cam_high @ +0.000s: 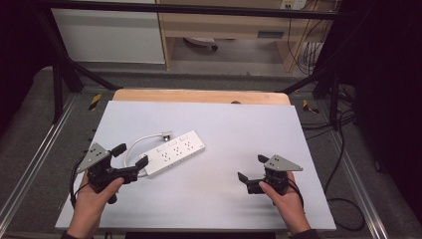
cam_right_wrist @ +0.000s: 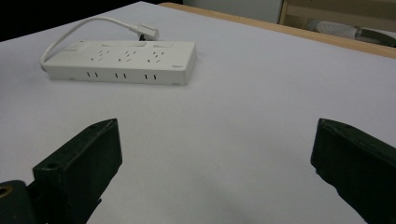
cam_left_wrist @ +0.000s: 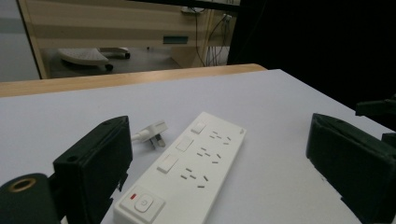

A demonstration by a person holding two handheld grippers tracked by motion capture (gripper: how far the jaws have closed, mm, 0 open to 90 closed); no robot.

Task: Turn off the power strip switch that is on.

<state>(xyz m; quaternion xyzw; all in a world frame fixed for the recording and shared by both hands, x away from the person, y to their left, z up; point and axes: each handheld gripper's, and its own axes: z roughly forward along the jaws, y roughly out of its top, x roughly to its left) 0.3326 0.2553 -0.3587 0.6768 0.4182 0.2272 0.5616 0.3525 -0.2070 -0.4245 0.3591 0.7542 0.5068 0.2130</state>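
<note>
Jaws of both the left gripper [cam_high: 130,156] and right gripper [cam_high: 253,167] spread empty; the power strip's [cam_high: 175,153] near end is cut off.

The power strip [cam_left_wrist: 180,172] runs off the bottom edge between the left gripper's [cam_left_wrist: 219,163] spread jaws, its near end cut away below the switch. Its plug [cam_left_wrist: 153,133], just beyond the left-hand jaw, is too small to count the pins. Both jaws of the right gripper [cam_right_wrist: 215,163] are clipped by the frame's bottom corners.
</note>
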